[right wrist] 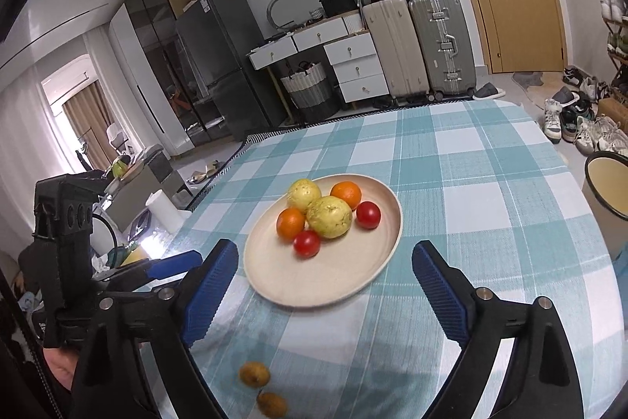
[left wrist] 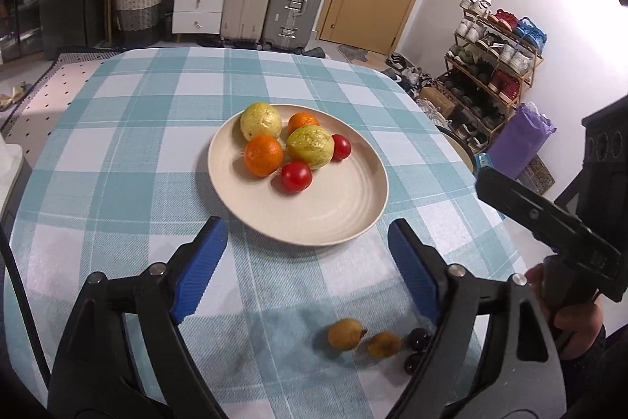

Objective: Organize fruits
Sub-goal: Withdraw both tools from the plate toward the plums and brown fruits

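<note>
A cream plate (left wrist: 333, 211) (right wrist: 314, 281) on the checked tablecloth holds two yellow-green guavas (left wrist: 310, 146) (right wrist: 329, 216), two oranges (left wrist: 263, 156) (right wrist: 291, 222) and two red tomatoes (left wrist: 296, 176) (right wrist: 307, 243). Two small yellow-brown fruits (left wrist: 344, 333) (right wrist: 254, 374) and two dark round fruits (left wrist: 418, 338) lie loose on the cloth near the front edge. My left gripper (left wrist: 308, 228) is open above the plate's near rim, nothing between its blue pads. My right gripper (right wrist: 325, 252) is open too, empty, before the plate. Each gripper shows at the other view's edge.
A cream pot with a dark rim (right wrist: 606, 185) stands at the table's right edge. Beyond the table are suitcases (left wrist: 298, 2), white drawers (left wrist: 198, 0), a woven basket (left wrist: 138, 8), a door and a shoe rack (left wrist: 494, 65). A person's hand (left wrist: 577, 321) grips the right tool.
</note>
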The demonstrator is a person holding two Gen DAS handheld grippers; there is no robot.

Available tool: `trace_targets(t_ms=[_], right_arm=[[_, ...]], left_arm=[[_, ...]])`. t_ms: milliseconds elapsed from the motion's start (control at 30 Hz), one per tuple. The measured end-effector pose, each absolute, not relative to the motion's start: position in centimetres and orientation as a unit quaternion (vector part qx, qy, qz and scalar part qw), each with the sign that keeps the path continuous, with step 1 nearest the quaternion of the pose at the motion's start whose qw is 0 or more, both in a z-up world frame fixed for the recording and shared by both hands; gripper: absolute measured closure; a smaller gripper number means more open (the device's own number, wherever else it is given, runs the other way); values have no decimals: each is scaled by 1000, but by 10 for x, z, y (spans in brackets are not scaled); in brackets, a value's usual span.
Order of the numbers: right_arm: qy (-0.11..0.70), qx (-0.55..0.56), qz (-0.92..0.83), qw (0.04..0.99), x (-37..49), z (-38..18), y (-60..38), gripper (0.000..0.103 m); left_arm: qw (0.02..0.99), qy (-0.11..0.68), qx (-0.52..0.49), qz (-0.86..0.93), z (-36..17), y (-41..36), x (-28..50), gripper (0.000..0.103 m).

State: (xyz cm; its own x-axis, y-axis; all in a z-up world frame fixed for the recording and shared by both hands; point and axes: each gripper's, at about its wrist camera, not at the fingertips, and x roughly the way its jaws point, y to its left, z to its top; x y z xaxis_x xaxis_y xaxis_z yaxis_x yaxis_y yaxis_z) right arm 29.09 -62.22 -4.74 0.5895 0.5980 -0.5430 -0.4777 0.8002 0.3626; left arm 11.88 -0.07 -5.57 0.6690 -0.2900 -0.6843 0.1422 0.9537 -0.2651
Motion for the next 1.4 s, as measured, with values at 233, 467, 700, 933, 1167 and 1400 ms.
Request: trace_targets(t_ms=[233, 467, 700, 933, 1167, 1400], right_arm=[[332, 78, 305, 889, 263, -44, -626, 7], [334, 70, 305, 889, 237, -47, -633, 7], [345, 63, 305, 885, 215, -57, -639, 7], [367, 68, 307, 876, 200, -76, -643, 7], [394, 85, 309, 861, 193, -97, -646, 7], [424, 100, 312, 844, 194, -117, -645, 19]], left_arm=[[912, 388, -85, -99, -55, -4, 94, 9], [916, 382, -88, -88, -56, -3, 70, 1], [912, 389, -94, -87, -65, -2, 52, 1], [906, 402, -98, -89, -78, -2, 37, 1], [900, 415, -97, -94, -90, -5, 29, 1], [895, 423, -92, -106, -98, -12, 23, 1]])
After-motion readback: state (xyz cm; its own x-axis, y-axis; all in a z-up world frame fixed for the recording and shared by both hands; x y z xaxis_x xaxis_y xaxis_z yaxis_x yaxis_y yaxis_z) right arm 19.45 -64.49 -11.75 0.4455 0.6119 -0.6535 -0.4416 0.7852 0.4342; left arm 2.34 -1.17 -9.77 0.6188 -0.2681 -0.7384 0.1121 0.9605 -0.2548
